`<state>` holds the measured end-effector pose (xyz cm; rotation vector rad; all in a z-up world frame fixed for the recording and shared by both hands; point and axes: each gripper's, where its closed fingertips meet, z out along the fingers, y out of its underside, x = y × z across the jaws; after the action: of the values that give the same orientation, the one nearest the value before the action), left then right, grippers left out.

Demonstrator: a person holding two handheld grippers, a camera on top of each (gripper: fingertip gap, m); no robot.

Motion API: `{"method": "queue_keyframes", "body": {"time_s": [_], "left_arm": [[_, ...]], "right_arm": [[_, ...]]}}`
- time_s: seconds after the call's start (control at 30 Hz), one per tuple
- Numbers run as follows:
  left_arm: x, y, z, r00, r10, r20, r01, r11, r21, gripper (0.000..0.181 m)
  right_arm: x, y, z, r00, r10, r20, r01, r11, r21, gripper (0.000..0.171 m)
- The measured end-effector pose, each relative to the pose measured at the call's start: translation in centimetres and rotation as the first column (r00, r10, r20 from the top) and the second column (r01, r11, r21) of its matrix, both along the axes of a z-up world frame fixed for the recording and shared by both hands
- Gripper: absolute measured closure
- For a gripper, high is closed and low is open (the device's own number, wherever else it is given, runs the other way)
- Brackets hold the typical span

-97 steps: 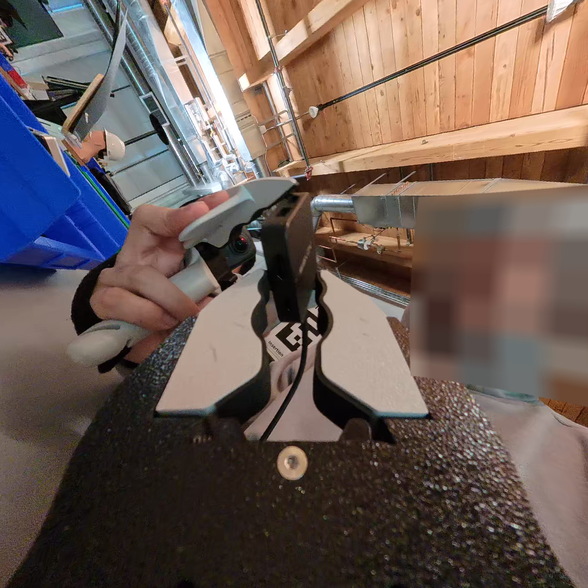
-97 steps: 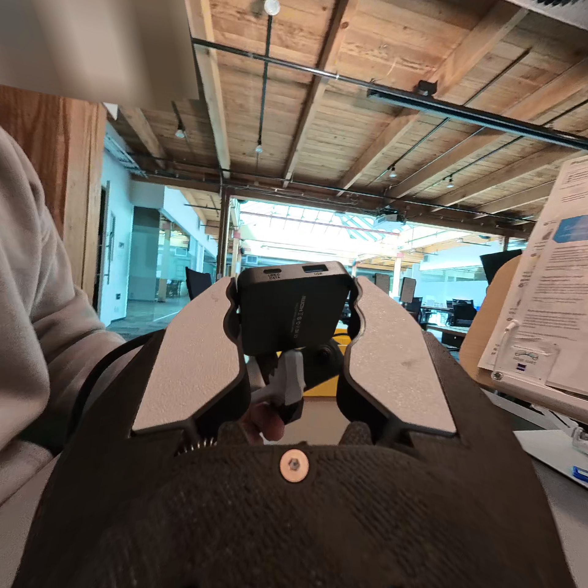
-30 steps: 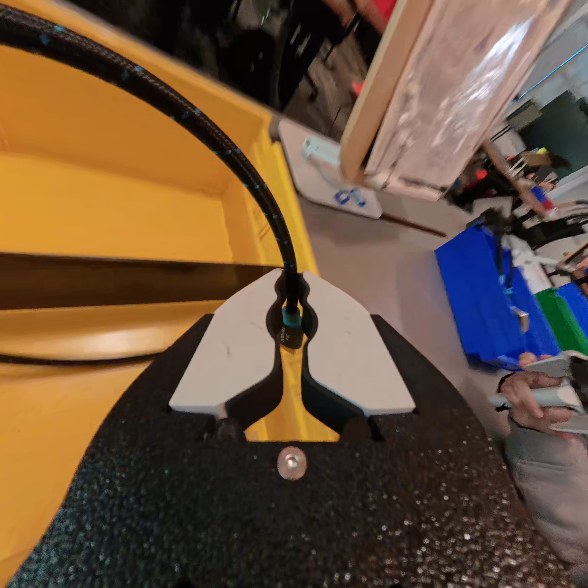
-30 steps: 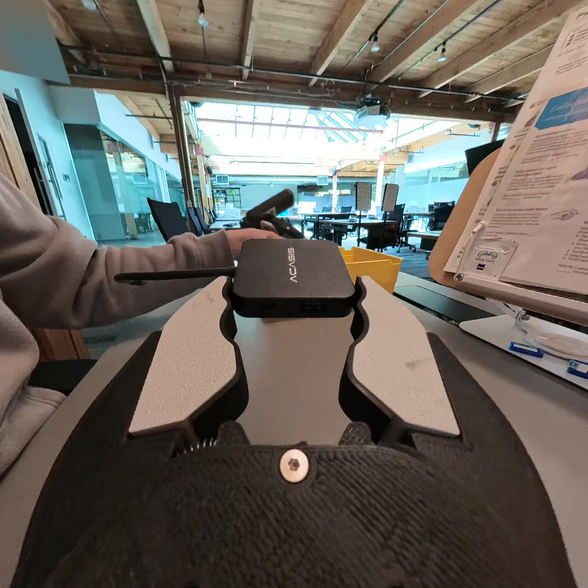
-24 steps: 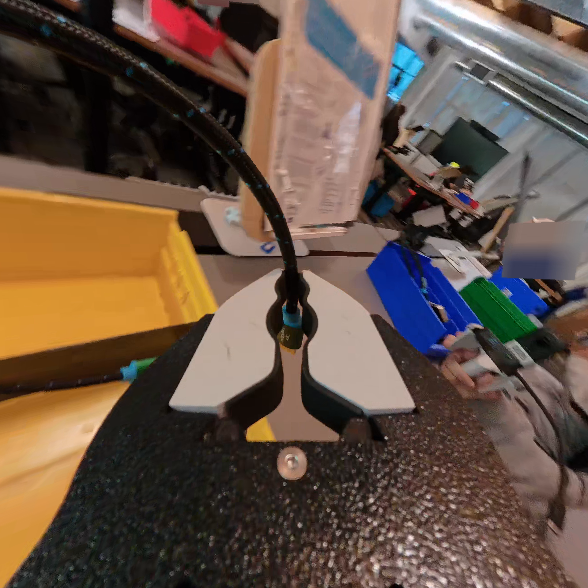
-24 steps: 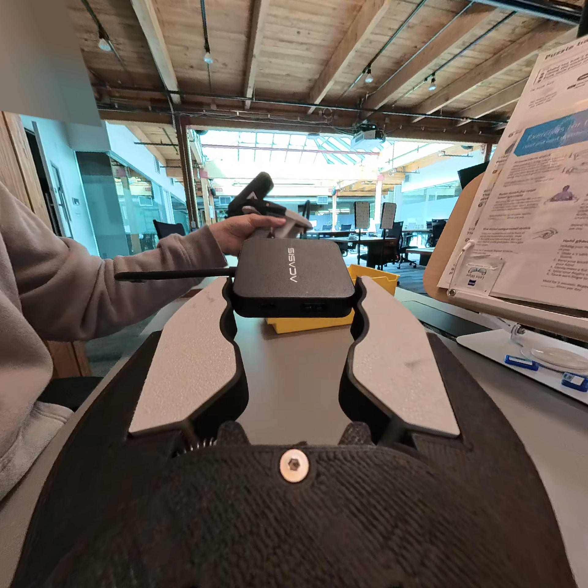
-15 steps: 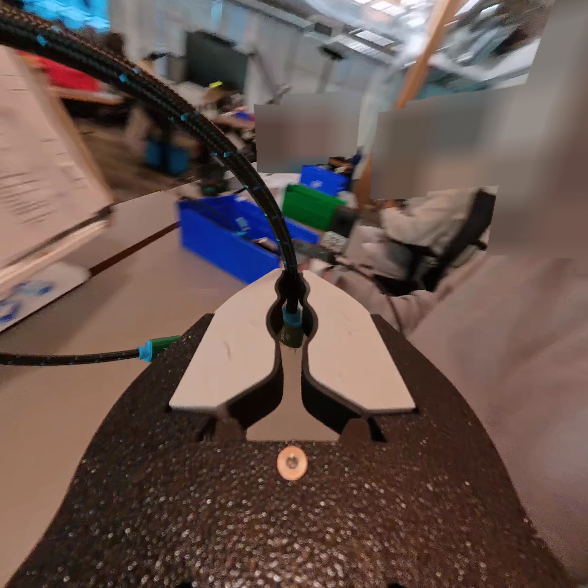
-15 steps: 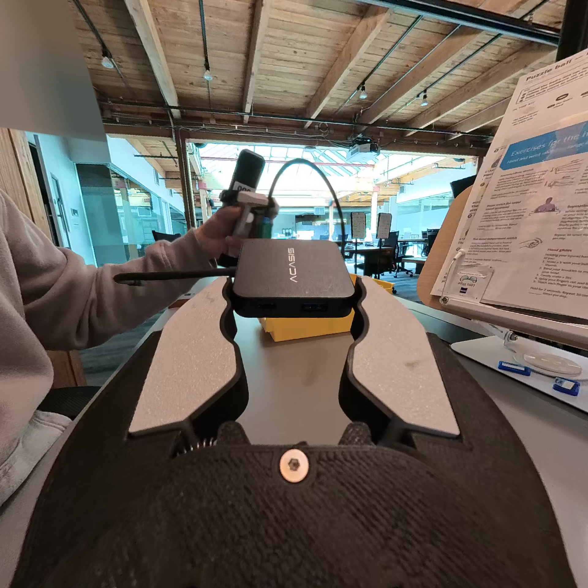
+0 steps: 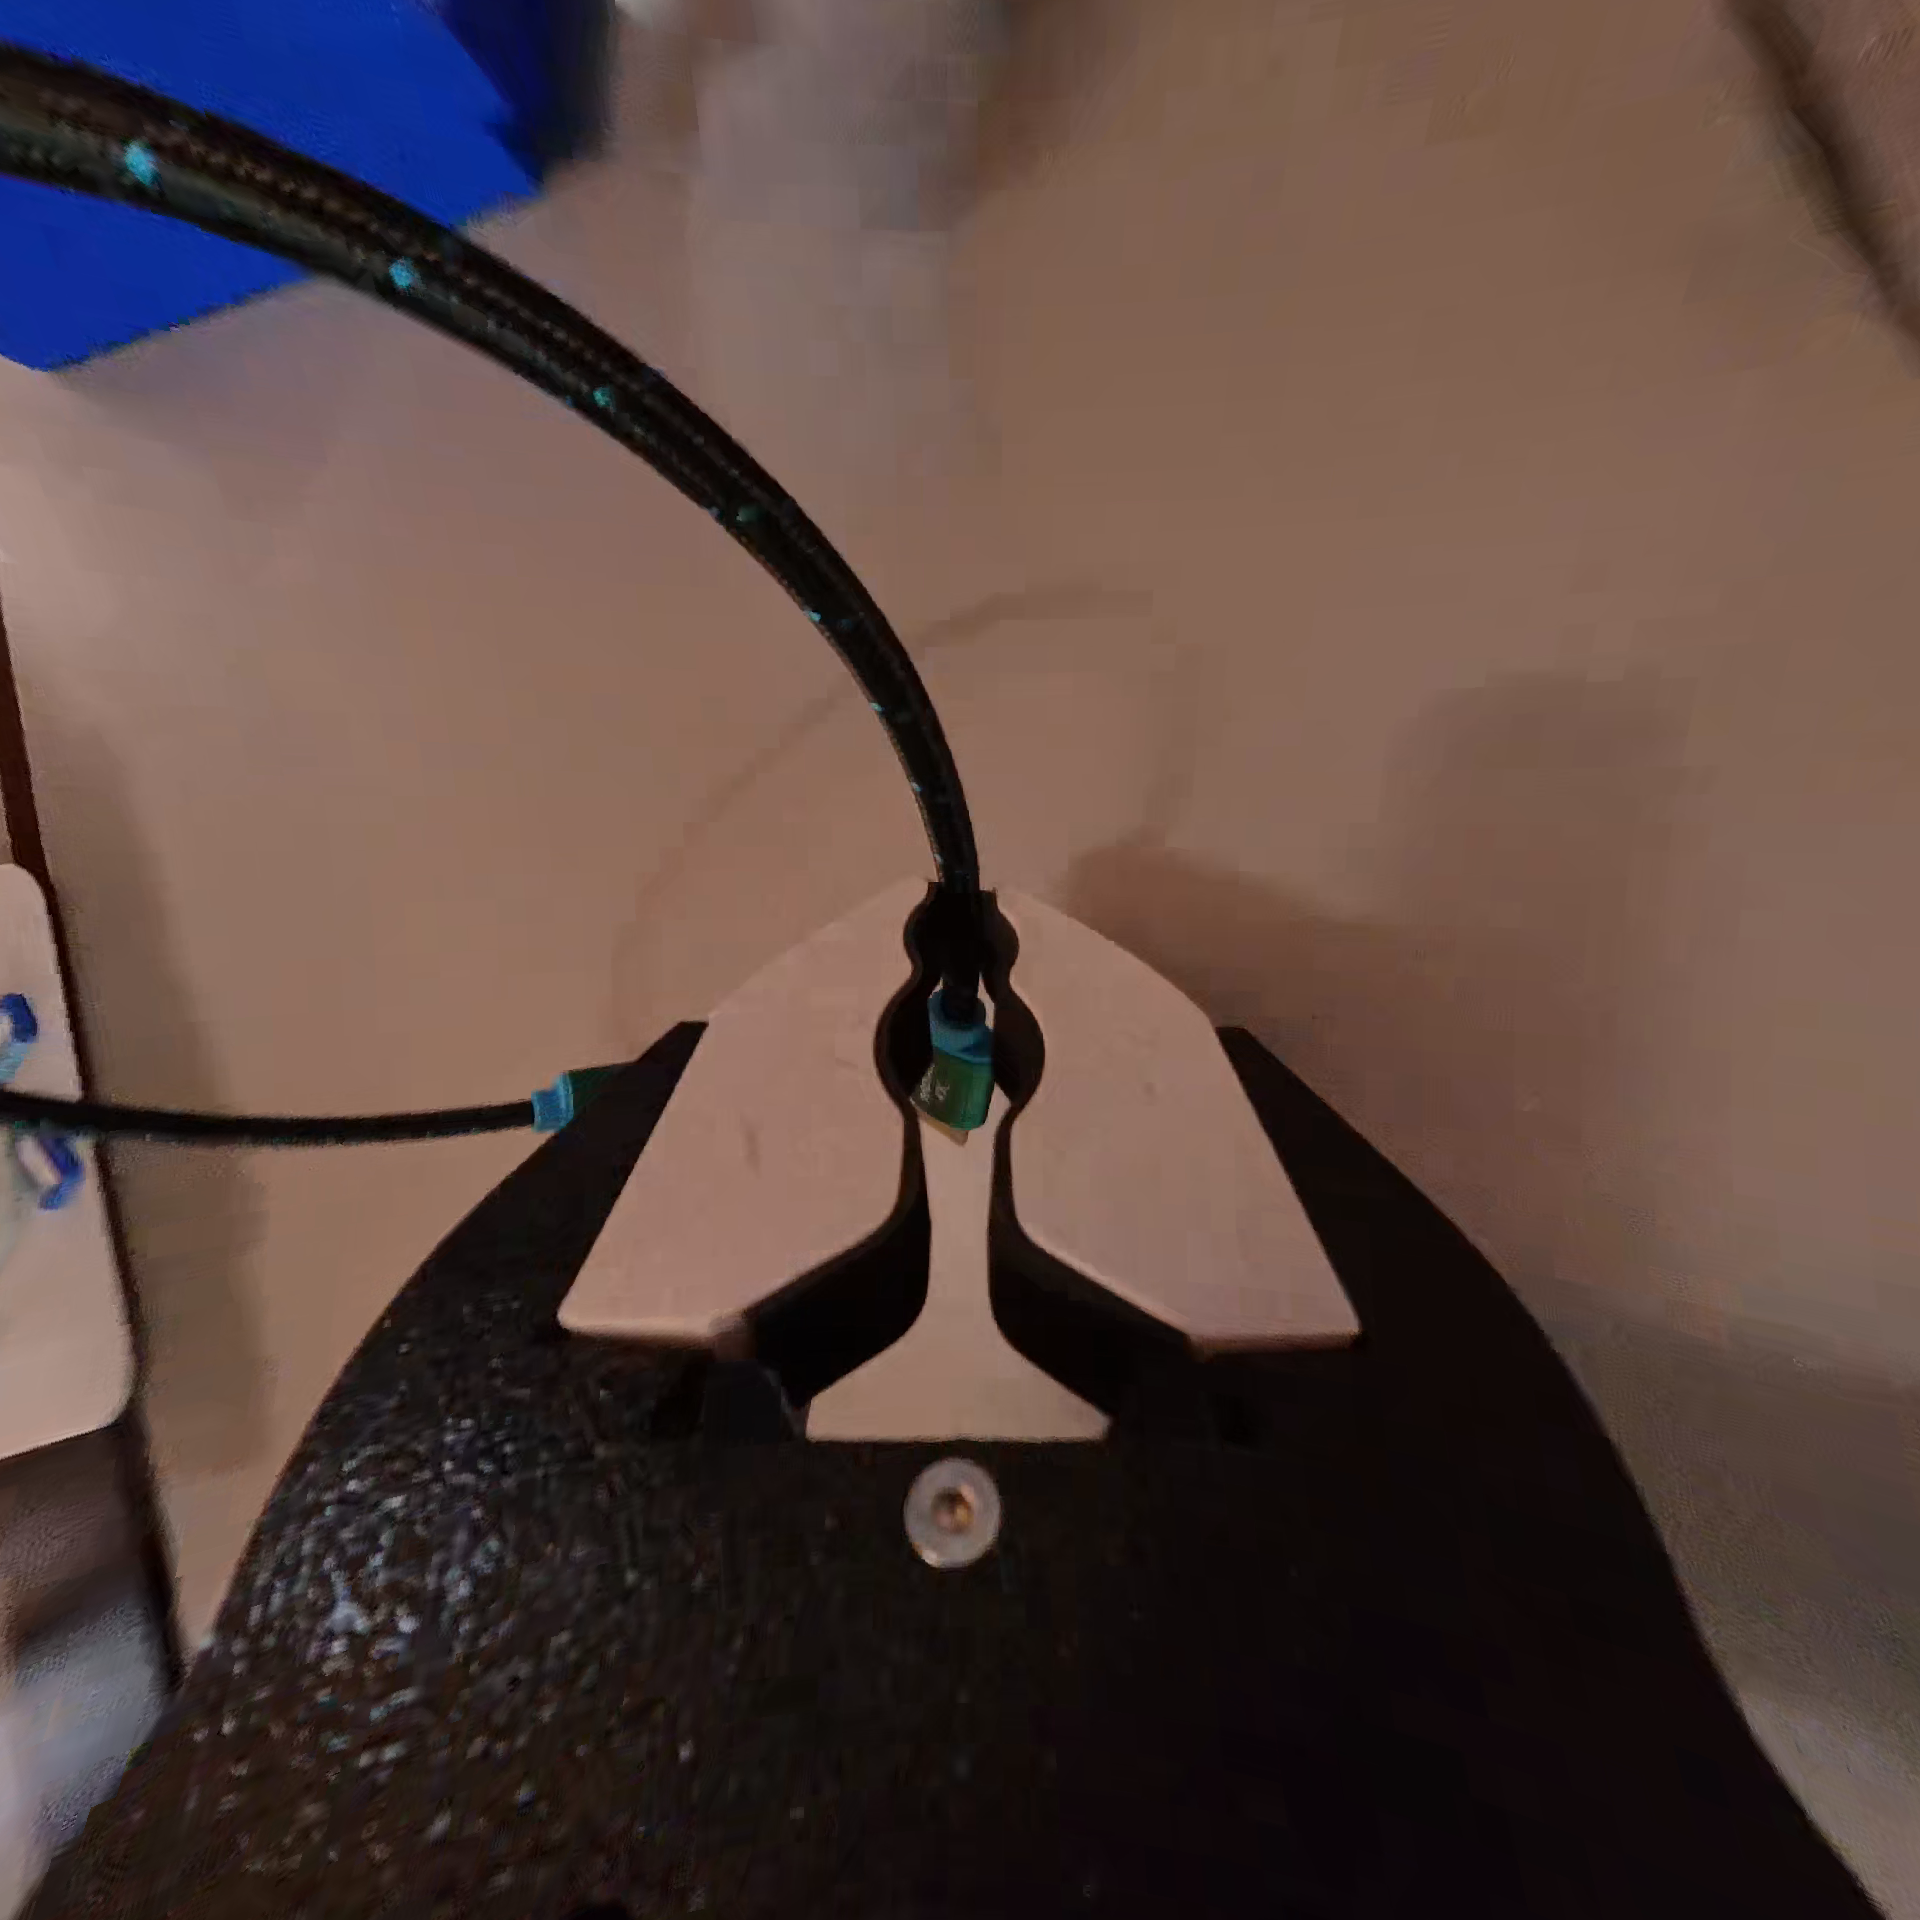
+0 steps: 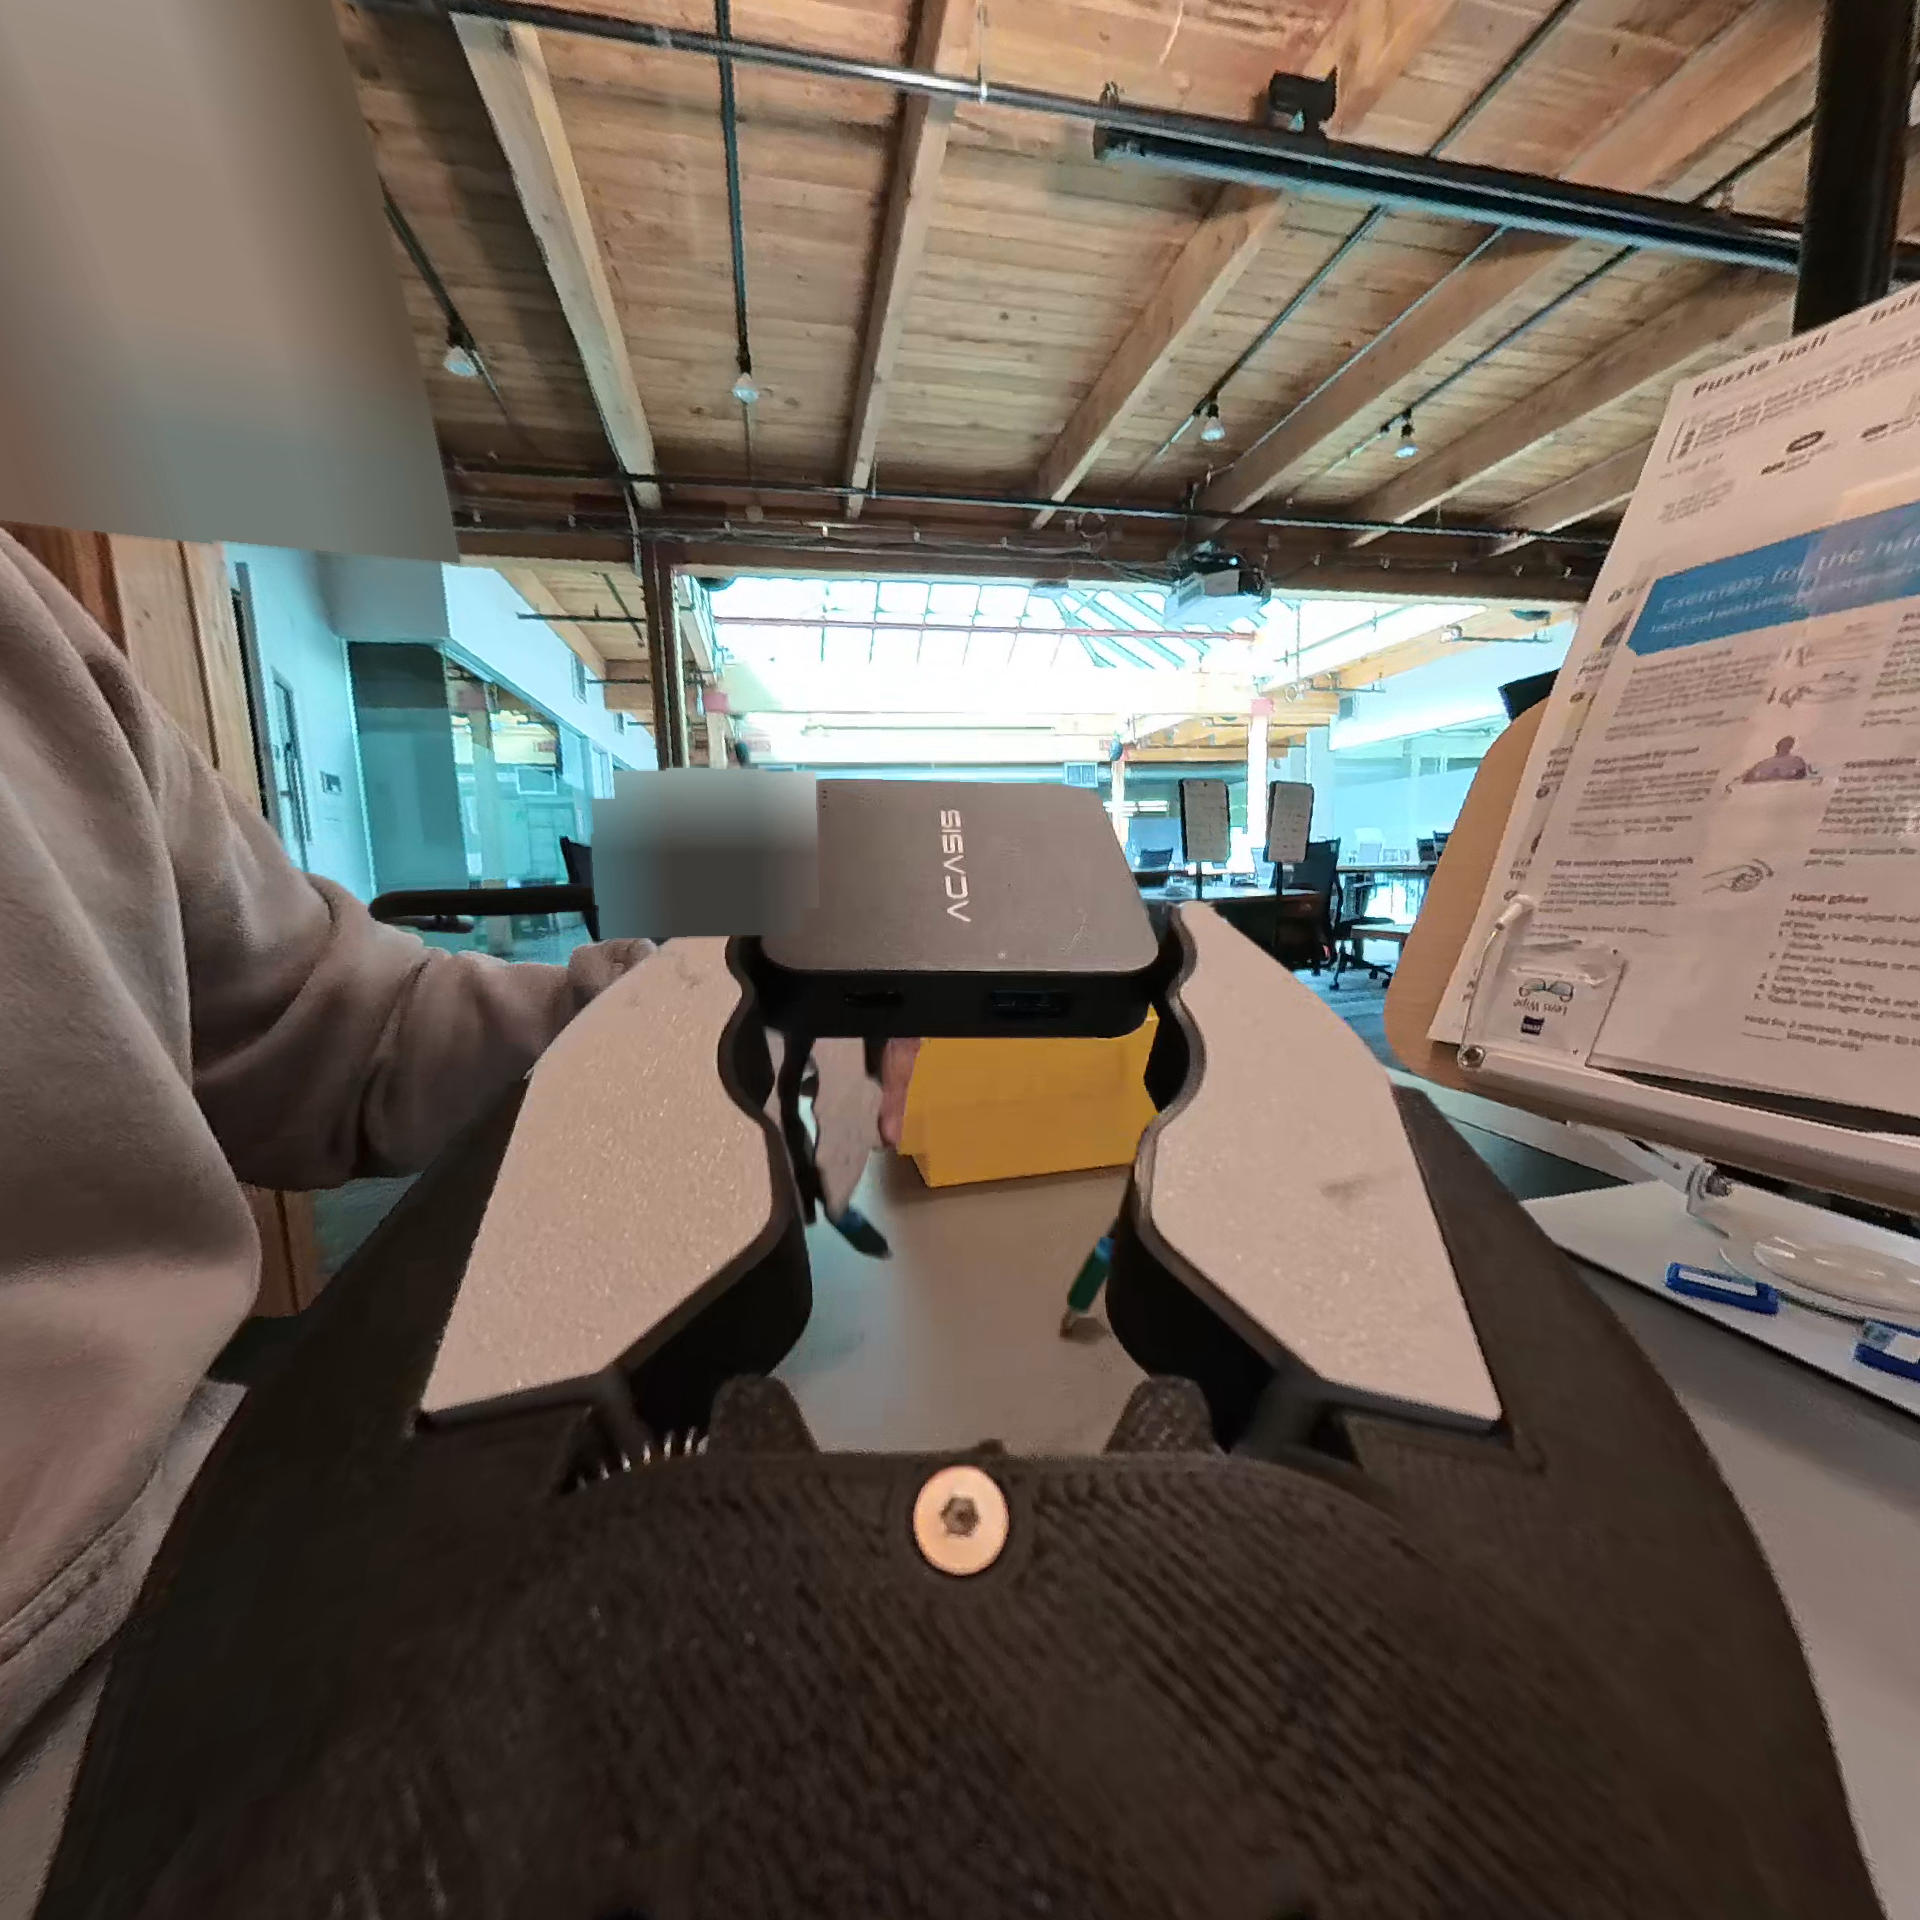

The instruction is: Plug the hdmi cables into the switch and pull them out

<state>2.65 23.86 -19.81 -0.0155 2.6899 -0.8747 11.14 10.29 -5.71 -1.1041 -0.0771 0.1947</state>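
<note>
My left gripper (image 9: 961, 906) is shut on a black braided HDMI cable (image 9: 665, 416), just behind its green plug (image 9: 954, 1086). The plug points back toward the camera, and the gripper faces down at the grey table (image 9: 1351, 520). The cable arcs away to the upper left. A second green plug (image 9: 569, 1099) lies on the table at the left. My right gripper (image 10: 956, 966) is shut on the sides of a black switch box (image 10: 966, 883) and holds it above the table. Below the box, a hand (image 10: 852, 1112) with a blurred plug (image 10: 864, 1234) shows, and a green plug (image 10: 1089, 1273) rests on the table.
A yellow bin (image 10: 1029, 1107) stands beyond the switch. A tilted board with printed sheets (image 10: 1714, 831) and its white base (image 10: 1662, 1247) fill the right side. A blue bin (image 9: 208, 156) sits at the far left. A person's grey sleeve (image 10: 156, 987) is on the left.
The left gripper, still holding the cable, swung from the yellow bin across the room and now faces down at the table. The right gripper raised the switch higher; the hand that was above the switch now shows below it.
</note>
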Motion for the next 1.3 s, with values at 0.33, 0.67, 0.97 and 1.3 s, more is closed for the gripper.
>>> {"method": "queue_keyframes", "body": {"time_s": [0.33, 0.67, 0.97, 1.3], "left_arm": [[1.9, 3.1, -3.4, 0.935, 0.094, 0.342, -0.163, 0.971, 0.177, 0.165], [1.9, 9.5, -2.2, 0.243, 0.942, -0.230, -0.945, 0.176, -0.276, 0.138], [3.5, 4.9, -5.5, 0.099, 0.936, -0.336, -0.977, 0.027, -0.212, 0.124], [4.6, 3.1, -2.5, 0.727, 0.635, -0.259, -0.686, 0.666, -0.293, 0.167]], "right_arm": [[0.2, -0.4, -0.1, 1.000, -0.024, 0.019, 0.024, 1.000, -0.008, 0.099], [-0.3, 0.3, -0.5, 0.999, -0.016, 0.038, 0.018, 0.999, -0.036, 0.099], [-0.6, 0.9, -1.0, 1.000, 0.000, 0.031, 0.002, 0.999, -0.052, 0.099], [-0.5, 0.7, -1.0, 0.999, -0.003, 0.041, 0.005, 0.998, -0.059, 0.099]]}}
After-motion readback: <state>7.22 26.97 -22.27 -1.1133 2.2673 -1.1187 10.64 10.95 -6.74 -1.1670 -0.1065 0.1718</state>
